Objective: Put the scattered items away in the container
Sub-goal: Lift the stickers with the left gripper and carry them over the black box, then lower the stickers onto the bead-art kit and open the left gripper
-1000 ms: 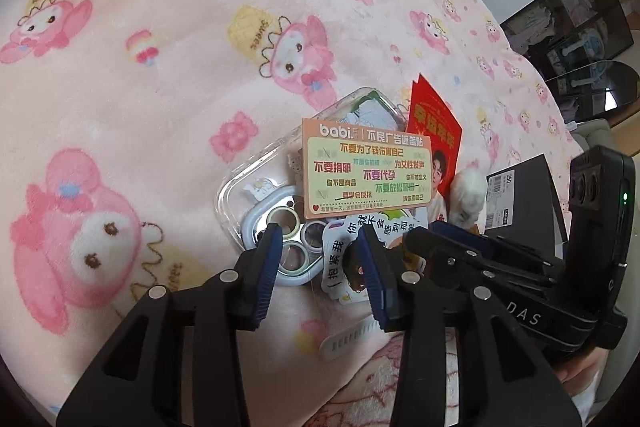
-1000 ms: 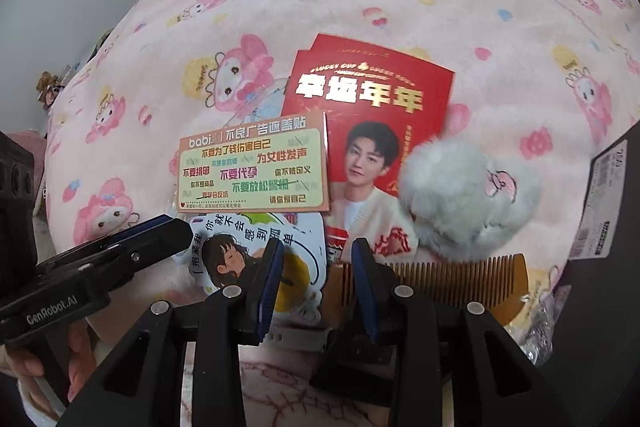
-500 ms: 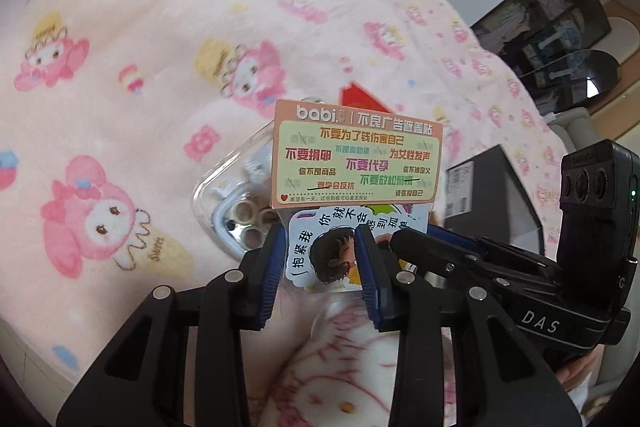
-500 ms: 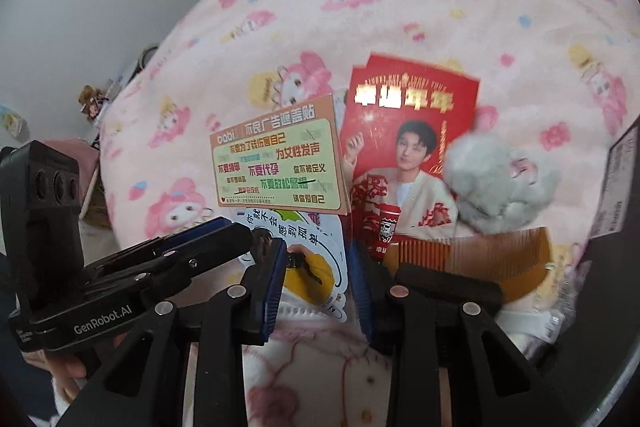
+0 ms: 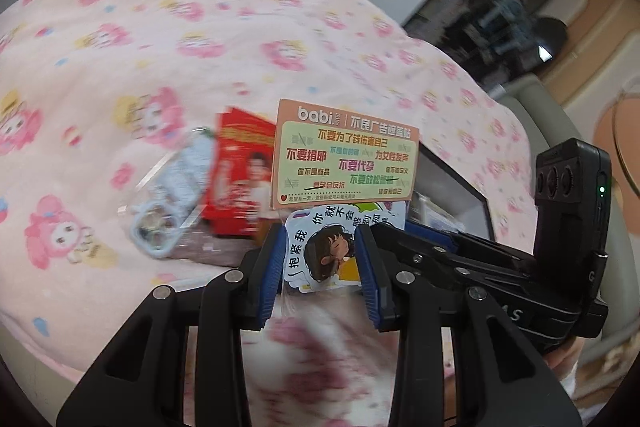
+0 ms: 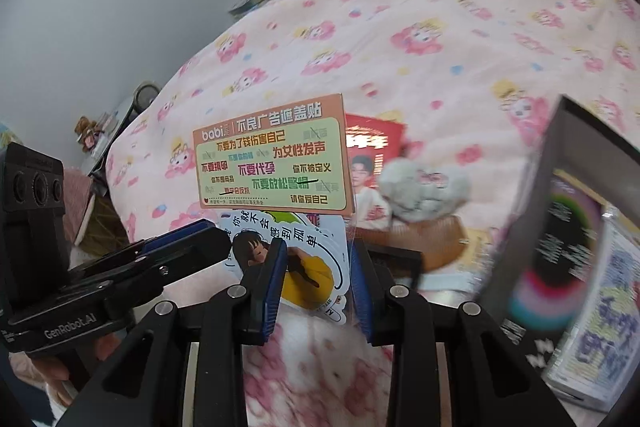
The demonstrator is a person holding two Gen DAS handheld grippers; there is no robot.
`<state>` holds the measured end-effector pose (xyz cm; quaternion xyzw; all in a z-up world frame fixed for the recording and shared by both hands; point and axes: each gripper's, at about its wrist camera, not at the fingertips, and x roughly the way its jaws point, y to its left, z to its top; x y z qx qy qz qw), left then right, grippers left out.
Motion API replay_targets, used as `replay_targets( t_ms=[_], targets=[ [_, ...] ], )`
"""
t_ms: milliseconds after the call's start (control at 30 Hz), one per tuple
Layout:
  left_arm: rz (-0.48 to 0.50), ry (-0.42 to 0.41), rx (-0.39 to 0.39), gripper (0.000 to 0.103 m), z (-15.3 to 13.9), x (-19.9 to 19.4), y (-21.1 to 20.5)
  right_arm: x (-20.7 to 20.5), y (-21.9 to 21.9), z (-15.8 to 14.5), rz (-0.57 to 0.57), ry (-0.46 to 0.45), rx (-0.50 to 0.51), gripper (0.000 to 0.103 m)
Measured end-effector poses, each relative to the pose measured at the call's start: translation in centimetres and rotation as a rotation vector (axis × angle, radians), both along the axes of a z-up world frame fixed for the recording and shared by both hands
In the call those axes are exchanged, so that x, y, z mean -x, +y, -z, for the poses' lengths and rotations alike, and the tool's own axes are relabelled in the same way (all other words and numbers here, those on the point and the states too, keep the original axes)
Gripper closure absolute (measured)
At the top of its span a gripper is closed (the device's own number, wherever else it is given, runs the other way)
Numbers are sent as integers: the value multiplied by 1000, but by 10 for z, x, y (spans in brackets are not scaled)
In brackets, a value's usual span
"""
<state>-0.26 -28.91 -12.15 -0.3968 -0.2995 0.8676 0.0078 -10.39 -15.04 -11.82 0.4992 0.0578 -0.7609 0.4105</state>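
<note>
- While it is being held up above the pink cartoon-print fleece blanket [image 5: 120,75], the clear plastic sticker packet with an orange header card [image 5: 346,155] is being gripped from both sides at once.
- The packet's lower part, with its white cartoon stickers, is being squeezed between the blue pads of the left gripper [image 5: 320,247], whose fingers are being kept only a little apart, with the packet filling the gap.
- The right side of the same packet is being pinched by the right gripper [image 6: 316,259]; its fingers are likewise being kept narrowly apart and pressed on the sleeve.
- The header card is being shown upright, facing both cameras.
- The black open box with colourful printed items inside [image 6: 548,163] is being seen to the right of the packet, resting on the blanket and well apart from it.
- A transparent phone case with a pale blue camera ring [image 5: 176,195] and a red printed envelope [image 5: 240,167] are being left lying on the blanket behind the packet.
- A grey fluffy pompom [image 6: 424,187] is being left resting just above a brown wooden comb [image 6: 440,239], between the packet and the box.
</note>
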Motion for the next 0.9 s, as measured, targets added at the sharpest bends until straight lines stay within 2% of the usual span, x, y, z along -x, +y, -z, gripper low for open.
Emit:
replay_targets(
  t_ms=[167, 333, 433, 500, 567, 700, 833, 900],
  targets=[
    [111, 39, 9, 68, -23, 31, 52, 11, 58, -21, 96, 43, 18, 75],
    [221, 53, 8, 68, -32, 64, 112, 23, 118, -36, 189, 98, 14, 75],
    [287, 41, -9, 68, -28, 84, 149, 31, 151, -37, 223, 129, -19, 75],
    [339, 18, -39, 68, -19, 97, 174, 36, 172, -33, 245, 167, -79, 75],
    [370, -9, -22, 68, -10, 109, 200, 39, 190, -25, 265, 195, -135, 74],
    [416, -84, -5, 68, 15, 134, 239, 58, 231, 5, 290, 110, -156, 74],
    [435, -165, -23, 68, 44, 150, 258, 80, 257, 36, 298, -1, -154, 74],
    [434, -200, -5, 68, 54, 155, 263, 87, 265, 48, 306, -46, -139, 74]
  ],
)
